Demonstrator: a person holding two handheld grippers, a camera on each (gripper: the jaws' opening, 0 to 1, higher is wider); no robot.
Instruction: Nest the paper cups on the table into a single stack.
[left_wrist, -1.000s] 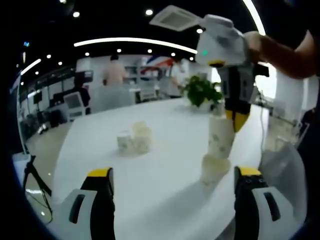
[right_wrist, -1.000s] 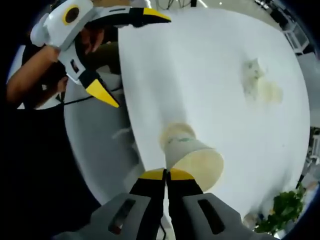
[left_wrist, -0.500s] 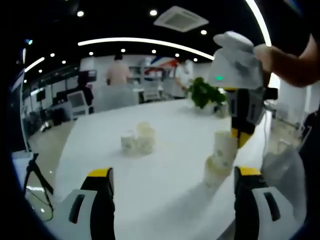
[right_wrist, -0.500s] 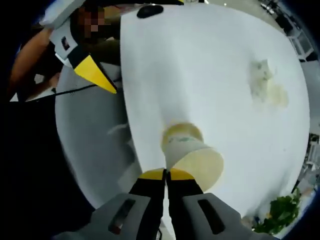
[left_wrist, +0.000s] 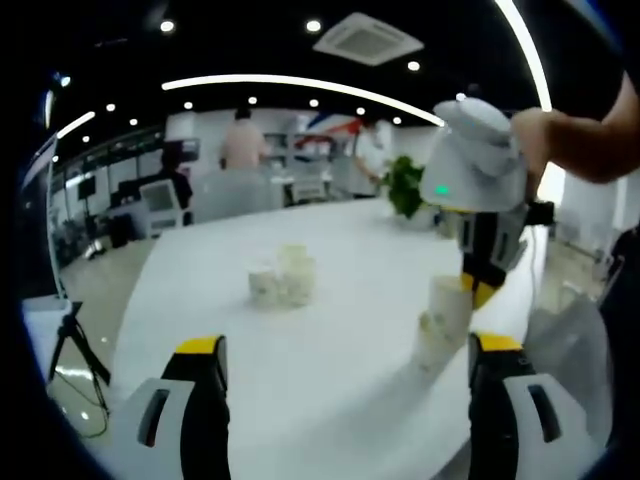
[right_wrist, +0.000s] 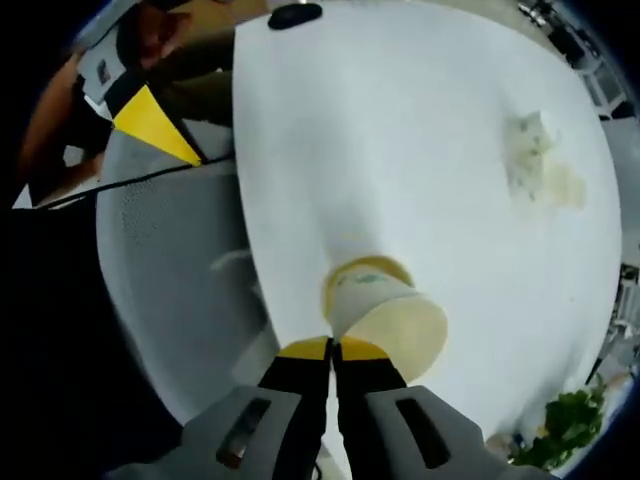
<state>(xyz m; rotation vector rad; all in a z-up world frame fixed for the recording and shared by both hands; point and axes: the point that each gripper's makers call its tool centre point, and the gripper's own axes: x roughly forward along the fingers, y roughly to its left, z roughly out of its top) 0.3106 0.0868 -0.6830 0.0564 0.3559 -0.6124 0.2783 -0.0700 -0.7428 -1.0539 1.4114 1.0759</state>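
Left gripper view: the left tongs (left_wrist: 345, 360) stand released, their two yellow-tipped jaws wide apart above the white surface (left_wrist: 340, 300) with nothing between them. To the right, the right tongs (left_wrist: 478, 290) reach down from a person's hand (left_wrist: 530, 120) and pinch the rim of an upper paper cup (left_wrist: 449, 301), which sits tilted in the mouth of a lower paper cup (left_wrist: 430, 345) standing on the surface near its edge. Farther back, a cluster of paper cups (left_wrist: 282, 281) stands mid-surface, well apart from the held pair; how many it counts cannot be told. A potted plant (left_wrist: 405, 186) stands at the far side of the surface, and people (left_wrist: 243, 145) stand in the room beyond.

Right gripper view: the right tongs (right_wrist: 331, 347) are clenched on the wall of the upper paper cup (right_wrist: 390, 325), whose open mouth faces the camera and appears empty. Its base enters the lower paper cup (right_wrist: 360, 272), whose rim shows around it. The cluster of paper cups (right_wrist: 540, 170) lies blurred toward the far edge. A yellow jaw tip of the left tongs (right_wrist: 150, 125) enters at upper left, and the potted plant (right_wrist: 565, 425) shows at lower right.
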